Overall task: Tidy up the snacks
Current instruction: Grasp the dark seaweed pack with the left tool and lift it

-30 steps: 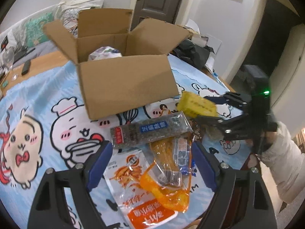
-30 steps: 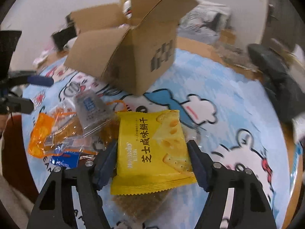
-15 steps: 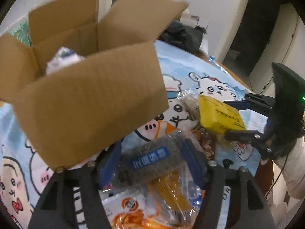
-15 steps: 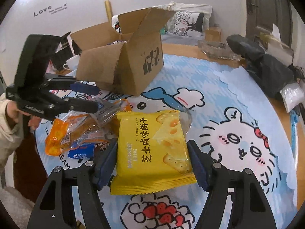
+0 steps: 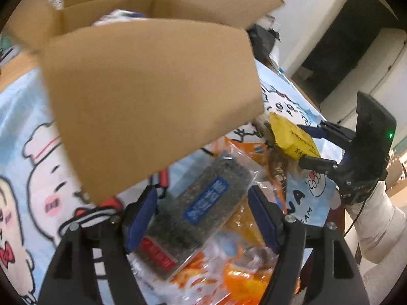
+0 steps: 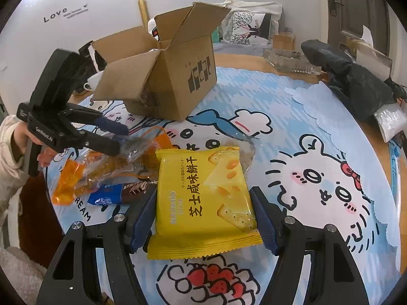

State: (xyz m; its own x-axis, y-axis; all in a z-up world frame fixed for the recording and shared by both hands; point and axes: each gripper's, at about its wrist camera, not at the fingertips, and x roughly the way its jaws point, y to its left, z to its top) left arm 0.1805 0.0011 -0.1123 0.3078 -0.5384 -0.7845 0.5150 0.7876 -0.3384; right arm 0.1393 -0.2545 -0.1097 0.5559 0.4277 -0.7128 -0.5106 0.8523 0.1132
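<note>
An open cardboard box (image 6: 168,76) stands on the cartoon tablecloth; it fills the upper left wrist view (image 5: 152,89). My left gripper (image 5: 201,211) is shut on a dark seaweed packet with a blue label (image 5: 201,208), lifted and tilted near the box's front wall. In the right wrist view the left gripper (image 6: 114,137) shows at the left. My right gripper (image 6: 203,218) is shut on a yellow cheese cracker packet (image 6: 203,203), which also shows in the left wrist view (image 5: 292,137). Orange packets (image 6: 101,170) and a blue bar (image 6: 119,193) lie between.
A black bag (image 6: 356,84) and a glass dish (image 6: 290,58) lie at the table's far right. A white-orange snack pouch (image 5: 203,274) lies under the left gripper. A door (image 6: 356,12) is behind. The table edge (image 6: 399,178) runs at the right.
My left gripper has closed on the seaweed packet and lifted it toward the box, which now looms larger. My right gripper keeps hold of the yellow packet, almost still.
</note>
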